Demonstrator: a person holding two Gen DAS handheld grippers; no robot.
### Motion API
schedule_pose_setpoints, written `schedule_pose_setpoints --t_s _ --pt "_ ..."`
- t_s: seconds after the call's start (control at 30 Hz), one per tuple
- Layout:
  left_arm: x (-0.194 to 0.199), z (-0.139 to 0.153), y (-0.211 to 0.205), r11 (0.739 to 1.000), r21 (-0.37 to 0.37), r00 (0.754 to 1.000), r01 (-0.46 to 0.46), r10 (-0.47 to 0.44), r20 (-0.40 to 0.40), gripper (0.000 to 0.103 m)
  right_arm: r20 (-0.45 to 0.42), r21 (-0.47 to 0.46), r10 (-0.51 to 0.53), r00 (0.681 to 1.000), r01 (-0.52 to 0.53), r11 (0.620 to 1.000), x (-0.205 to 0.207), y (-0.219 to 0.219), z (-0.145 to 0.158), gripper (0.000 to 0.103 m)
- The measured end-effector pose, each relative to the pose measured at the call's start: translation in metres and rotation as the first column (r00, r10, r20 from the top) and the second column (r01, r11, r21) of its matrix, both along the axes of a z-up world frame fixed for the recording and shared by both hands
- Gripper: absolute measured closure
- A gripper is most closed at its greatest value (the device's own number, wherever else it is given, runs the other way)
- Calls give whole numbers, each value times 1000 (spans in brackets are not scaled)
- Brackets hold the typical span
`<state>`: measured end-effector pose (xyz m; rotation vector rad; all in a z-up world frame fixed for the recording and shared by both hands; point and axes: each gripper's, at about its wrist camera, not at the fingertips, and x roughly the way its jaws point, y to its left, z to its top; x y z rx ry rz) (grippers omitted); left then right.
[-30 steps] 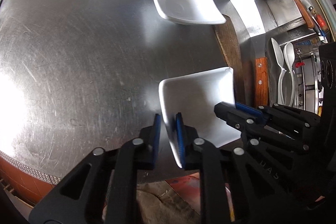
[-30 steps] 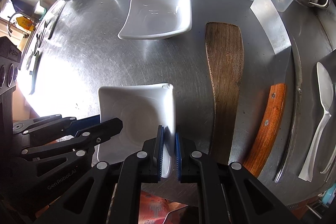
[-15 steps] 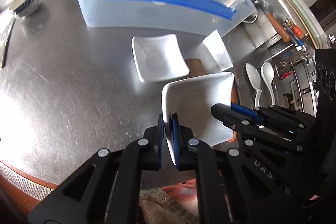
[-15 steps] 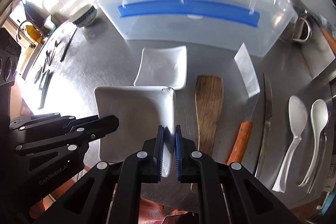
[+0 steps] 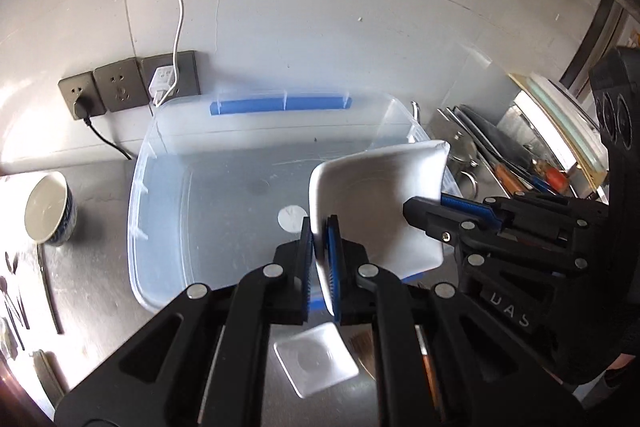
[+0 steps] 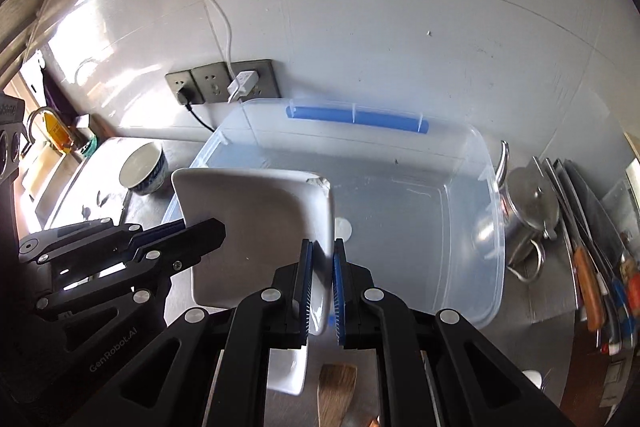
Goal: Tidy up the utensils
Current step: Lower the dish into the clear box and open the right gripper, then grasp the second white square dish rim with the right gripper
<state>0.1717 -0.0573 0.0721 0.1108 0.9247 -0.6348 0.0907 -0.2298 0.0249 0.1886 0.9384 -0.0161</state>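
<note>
A white square dish (image 5: pixel 380 203) is held up in the air by both grippers, over the near part of a clear plastic bin (image 5: pixel 224 203) with blue handles. My left gripper (image 5: pixel 320 259) is shut on the dish's left rim. My right gripper (image 6: pixel 322 279) is shut on its right rim (image 6: pixel 324 227); the dish (image 6: pixel 256 223) has a chipped corner. The bin (image 6: pixel 420 227) looks empty. A second white square dish (image 5: pixel 316 359) lies on the steel counter below, also seen in the right wrist view (image 6: pixel 286 371).
A wooden spatula (image 6: pixel 336 391) lies on the counter beside the second dish. A blue-patterned bowl (image 5: pixel 48 207) stands left of the bin. A steel pot (image 6: pixel 528 223), knives (image 6: pixel 588 283) and boards are at the right. Wall sockets with cables (image 5: pixel 128 87) are behind the bin.
Both grippers have lifted the dish off the counter and carried it up and forward, to above the bin. The second dish and spatula stayed on the counter.
</note>
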Motion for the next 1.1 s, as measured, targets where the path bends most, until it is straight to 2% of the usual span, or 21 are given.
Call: schedule_pose_setpoints --t_s 0.07,0.17,0.27,0.43,0.57,0.63,0.77,0.8,0.83,0.87,0.93,0.97,1.0,1.03,1.07,1.1 --pt "42 -15 -14 999 32 998 0 2 -64 97 -74 23 6 997 -4 1000 43 -13 -12 92" --pt "98 -61 -33 997 76 978 18 -2 -207 97 -213 87 3 977 16 996 97 -34 -53 92" --pt "135 -114 -48 993 112 940 33 8 -342 97 -341 139 11 940 39 989 137 -48 -107 92" --pt "180 -181 -72 984 164 864 77 16 -503 97 -494 219 35 869 86 972 178 -69 -178 93" --pt "195 -216 -78 983 157 802 94 19 -598 97 -561 270 43 826 134 953 189 -82 -212 94" --pt "199 -224 -76 988 133 773 82 21 -634 97 -578 300 49 814 156 941 190 -85 -220 94" --pt "205 -228 -71 994 91 746 56 19 -666 97 -585 346 56 809 187 919 187 -91 -226 92" --pt "204 -227 -71 995 83 747 59 11 -665 97 -584 359 57 810 195 913 188 -92 -225 91" --pt "203 -222 -68 995 86 762 57 12 -647 97 -579 364 55 814 198 910 187 -93 -224 87" --pt "200 -213 -69 992 99 797 73 2 -604 97 -571 349 44 820 194 917 186 -93 -218 74" --pt "191 -194 -69 987 120 859 104 -29 -511 95 -524 247 5 852 146 958 184 -90 -194 61" --pt "188 -182 -67 985 142 888 98 -22 -458 93 -488 201 -7 873 120 972 181 -84 -179 58" --pt "186 -171 -65 983 160 909 90 -16 -416 83 -454 153 -23 891 104 983 178 -80 -163 58" --pt "179 -155 -61 983 164 926 84 -16 -377 65 -414 111 -37 909 90 990 171 -77 -144 58" --pt "170 -138 -57 985 155 940 81 -23 -341 54 -364 99 -33 931 73 992 162 -73 -123 58" --pt "158 -120 -50 988 132 953 84 -41 -299 36 -309 108 -13 951 48 993 150 -69 -101 58"
